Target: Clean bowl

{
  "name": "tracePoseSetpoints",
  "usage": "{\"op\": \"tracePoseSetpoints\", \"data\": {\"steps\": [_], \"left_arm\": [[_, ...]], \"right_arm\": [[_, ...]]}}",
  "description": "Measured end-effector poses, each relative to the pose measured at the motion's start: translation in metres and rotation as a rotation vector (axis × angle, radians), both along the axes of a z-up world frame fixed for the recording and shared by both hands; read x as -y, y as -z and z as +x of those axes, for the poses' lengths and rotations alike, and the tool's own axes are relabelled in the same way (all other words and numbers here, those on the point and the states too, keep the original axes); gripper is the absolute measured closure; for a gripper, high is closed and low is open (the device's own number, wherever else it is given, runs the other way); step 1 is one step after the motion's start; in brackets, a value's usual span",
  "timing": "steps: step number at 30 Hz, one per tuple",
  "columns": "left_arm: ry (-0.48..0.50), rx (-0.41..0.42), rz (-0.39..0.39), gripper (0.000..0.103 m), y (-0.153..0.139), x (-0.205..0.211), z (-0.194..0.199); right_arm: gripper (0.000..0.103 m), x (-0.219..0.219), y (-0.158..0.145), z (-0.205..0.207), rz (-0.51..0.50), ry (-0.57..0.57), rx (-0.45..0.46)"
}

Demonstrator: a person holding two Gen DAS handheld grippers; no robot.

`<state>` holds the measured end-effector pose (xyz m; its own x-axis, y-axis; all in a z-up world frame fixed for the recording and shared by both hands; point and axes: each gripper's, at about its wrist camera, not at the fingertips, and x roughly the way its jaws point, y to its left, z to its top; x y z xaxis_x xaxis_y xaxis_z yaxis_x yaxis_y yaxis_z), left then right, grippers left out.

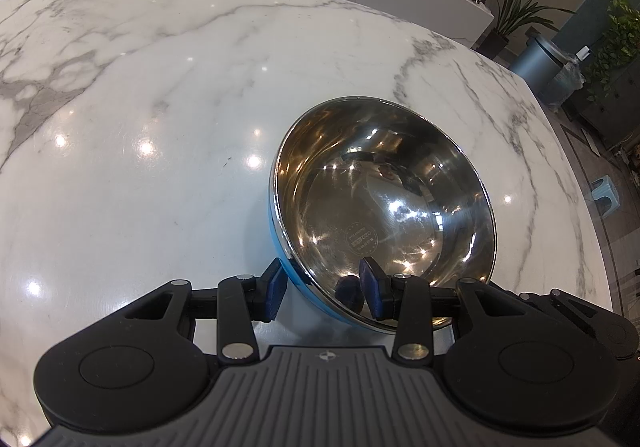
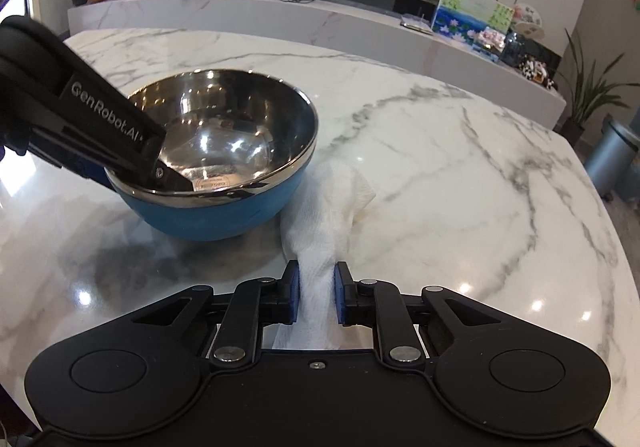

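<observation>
Straddling bowl (image 1: 384, 203) rim, left gripper (image 1: 324, 289) seemingly clamped; right gripper (image 2: 316, 293) pinching white cloth (image 2: 328, 207); next: wipe inside.

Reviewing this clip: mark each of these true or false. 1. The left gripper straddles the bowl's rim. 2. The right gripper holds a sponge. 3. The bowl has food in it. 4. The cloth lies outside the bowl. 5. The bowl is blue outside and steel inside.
1. True: the left gripper has one finger inside the bowl and one outside its wall.
2. False: the right gripper is shut on a white cloth.
3. False: the steel inside shows only reflections and a stamp on the bottom.
4. True: it lies on the marble table, right beside the bowl.
5. True.
</observation>
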<state>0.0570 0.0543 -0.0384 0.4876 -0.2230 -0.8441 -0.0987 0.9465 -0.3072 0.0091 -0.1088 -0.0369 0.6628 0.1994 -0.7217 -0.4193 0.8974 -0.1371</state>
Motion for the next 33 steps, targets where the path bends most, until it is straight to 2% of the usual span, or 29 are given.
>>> {"op": "tracePoseSetpoints", "data": {"steps": [7, 13, 21, 33], "left_arm": [[-0.002, -0.001, 0.01, 0.066, 0.0, 0.003, 0.0], [-0.001, 0.0, 0.015, 0.065, 0.0, 0.003, 0.0], [0.002, 0.001, 0.017, 0.065, 0.0, 0.002, 0.0], [0.003, -0.001, 0.012, 0.065, 0.0, 0.002, 0.0]], "right_arm": [[0.088, 0.002, -0.018, -0.008, 0.028, -0.005, 0.062], [0.088, -0.006, -0.015, -0.008, 0.02, -0.032, 0.048], [0.088, -0.016, 0.001, -0.005, -0.009, -0.066, -0.019], [0.088, -0.014, -0.008, -0.009, 0.005, -0.056, 0.025]]}}
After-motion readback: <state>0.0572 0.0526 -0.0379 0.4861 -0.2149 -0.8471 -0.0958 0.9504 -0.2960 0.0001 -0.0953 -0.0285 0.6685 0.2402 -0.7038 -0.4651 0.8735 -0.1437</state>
